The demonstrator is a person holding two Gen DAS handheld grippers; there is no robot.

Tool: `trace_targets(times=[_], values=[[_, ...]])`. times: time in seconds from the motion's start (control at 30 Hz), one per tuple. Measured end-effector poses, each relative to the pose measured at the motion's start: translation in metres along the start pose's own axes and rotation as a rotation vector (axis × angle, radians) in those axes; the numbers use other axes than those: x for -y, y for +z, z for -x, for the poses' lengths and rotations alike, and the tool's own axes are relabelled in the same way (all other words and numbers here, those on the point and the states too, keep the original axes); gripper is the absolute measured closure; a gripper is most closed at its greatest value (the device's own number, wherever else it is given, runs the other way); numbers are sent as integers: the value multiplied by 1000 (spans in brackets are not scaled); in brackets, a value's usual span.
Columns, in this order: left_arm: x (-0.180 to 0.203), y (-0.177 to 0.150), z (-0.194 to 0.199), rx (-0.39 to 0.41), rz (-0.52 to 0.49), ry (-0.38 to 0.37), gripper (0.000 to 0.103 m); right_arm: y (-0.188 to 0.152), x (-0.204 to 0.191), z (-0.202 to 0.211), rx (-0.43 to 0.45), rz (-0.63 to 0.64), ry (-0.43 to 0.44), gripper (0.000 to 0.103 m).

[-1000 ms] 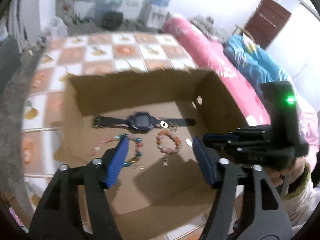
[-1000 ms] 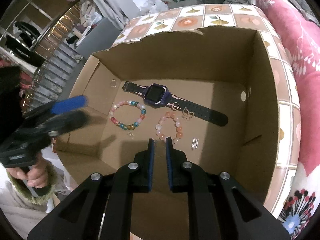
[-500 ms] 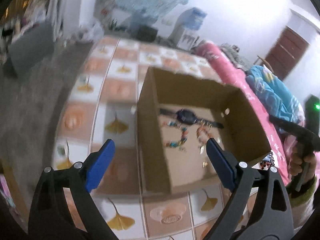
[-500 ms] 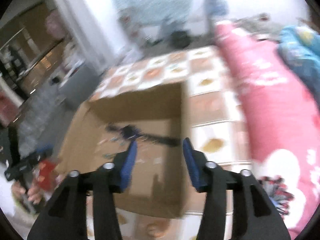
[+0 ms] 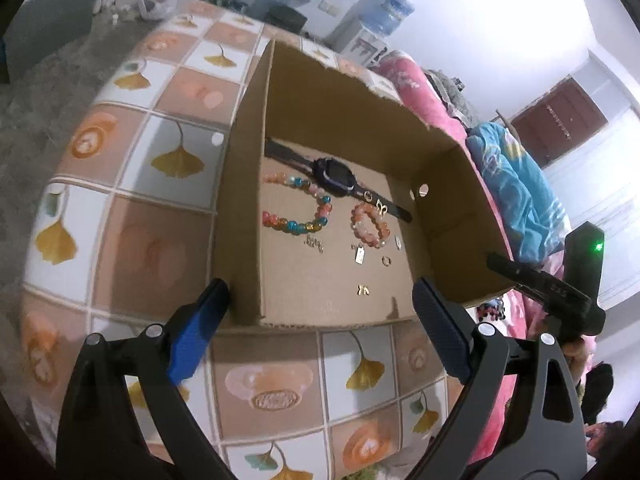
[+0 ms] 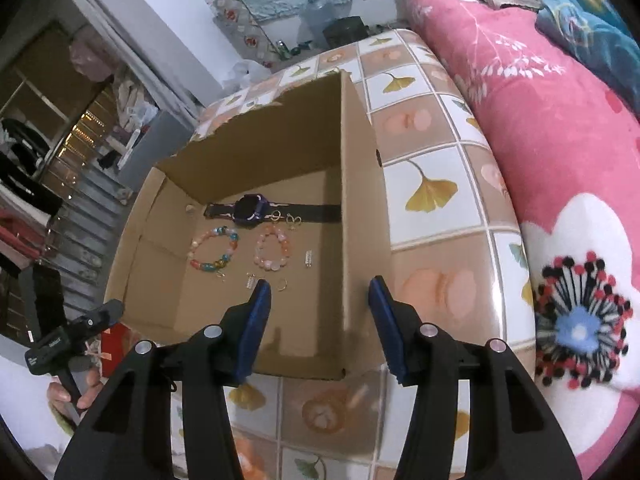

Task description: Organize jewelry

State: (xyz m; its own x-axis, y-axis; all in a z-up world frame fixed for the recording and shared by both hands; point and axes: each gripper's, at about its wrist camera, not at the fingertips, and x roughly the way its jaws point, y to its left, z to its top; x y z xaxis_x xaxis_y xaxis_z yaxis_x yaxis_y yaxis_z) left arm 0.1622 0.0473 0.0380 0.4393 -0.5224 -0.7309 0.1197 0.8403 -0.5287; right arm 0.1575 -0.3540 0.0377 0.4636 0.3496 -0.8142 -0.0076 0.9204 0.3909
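Note:
An open cardboard box stands on a tiled floor mat. Inside lie a purple watch with a black strap, a multicoloured bead bracelet, a pink bead bracelet, and several small gold earrings and rings. My left gripper is open and empty, above the box's near wall. My right gripper is open and empty, straddling the box's near right corner. The right gripper also shows at the right of the left wrist view.
A pink flowered quilt and a blue blanket lie to the right of the box. The tiled mat surrounds the box. A water dispenser and clutter stand at the back. A red item lies left of the box.
Both grippers pulled back out of the box and up; the right one opened from shut. The jewelry stays on the box floor.

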Motion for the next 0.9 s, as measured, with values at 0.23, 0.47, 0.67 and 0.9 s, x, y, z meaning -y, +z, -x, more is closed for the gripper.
trace_targets(times=[0.23, 0.47, 0.67, 0.9], values=[[-3, -37, 31, 24, 14, -18, 14, -38, -6, 23, 10, -4, 36, 52], [-7, -75, 42, 33, 6, -15, 14, -85, -5, 43, 26, -12, 34, 52], [-10, -90, 46, 83, -14, 22, 13, -106, -1, 52, 68, -29, 40, 52], [14, -120, 87, 236, -128, 244, 8, -148, -24, 101, 254, 68, -122, 28]])
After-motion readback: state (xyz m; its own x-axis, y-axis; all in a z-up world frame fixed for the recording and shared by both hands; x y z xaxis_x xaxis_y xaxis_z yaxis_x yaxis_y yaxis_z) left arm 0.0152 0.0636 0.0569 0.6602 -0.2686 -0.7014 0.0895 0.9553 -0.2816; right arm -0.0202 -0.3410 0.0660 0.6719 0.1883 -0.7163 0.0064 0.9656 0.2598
